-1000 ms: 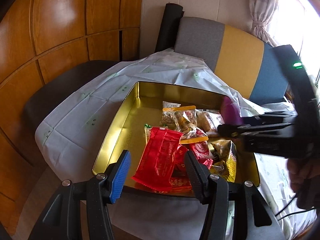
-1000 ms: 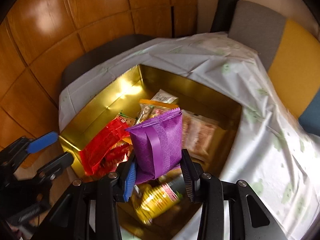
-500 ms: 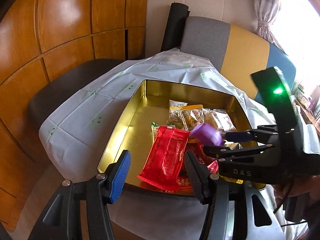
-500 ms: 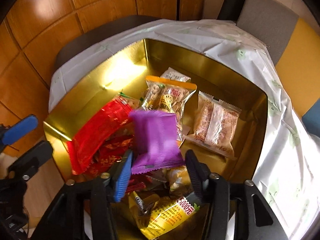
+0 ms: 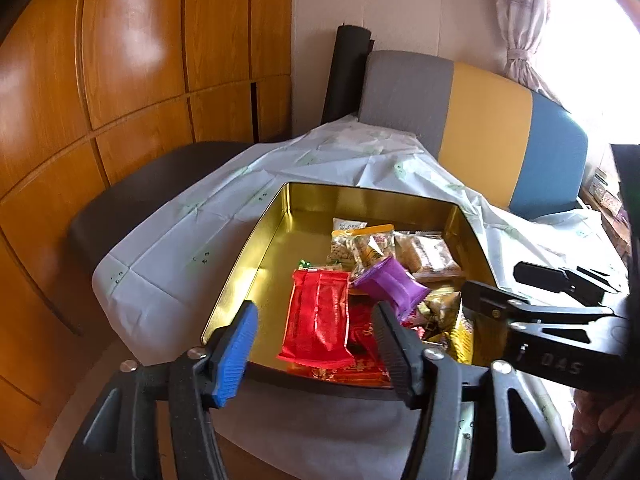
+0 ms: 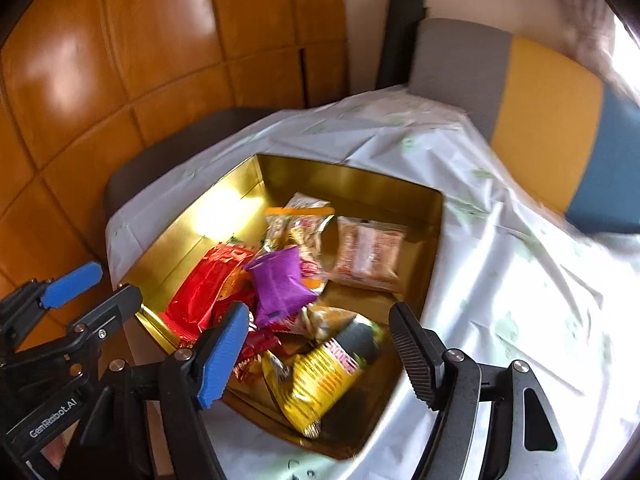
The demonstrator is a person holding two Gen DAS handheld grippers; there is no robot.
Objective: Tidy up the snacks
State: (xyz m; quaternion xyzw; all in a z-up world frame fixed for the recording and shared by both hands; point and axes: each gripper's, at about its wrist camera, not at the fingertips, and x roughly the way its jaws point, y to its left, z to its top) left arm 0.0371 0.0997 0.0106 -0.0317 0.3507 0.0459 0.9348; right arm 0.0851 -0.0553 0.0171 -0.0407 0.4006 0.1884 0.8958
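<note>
Right gripper (image 6: 316,350) was opening, jaws wide, nothing between them. Purple snack packet (image 6: 280,286) lay free in the gold tin (image 6: 352,184), just ahead of the right gripper's blue finger, resting atop the red packet (image 6: 204,288) and other snacks. Yellow packet (image 6: 316,384) sat directly between and below the right jaws, not touched. Left gripper (image 5: 316,340) was also opening, wide and empty; the red packet showed between its fingers but beyond them, inside the tin. Purple packet lay just past its black finger (image 5: 394,344). Clear cracker packet (image 6: 368,252) lay further ahead, well apart.
</note>
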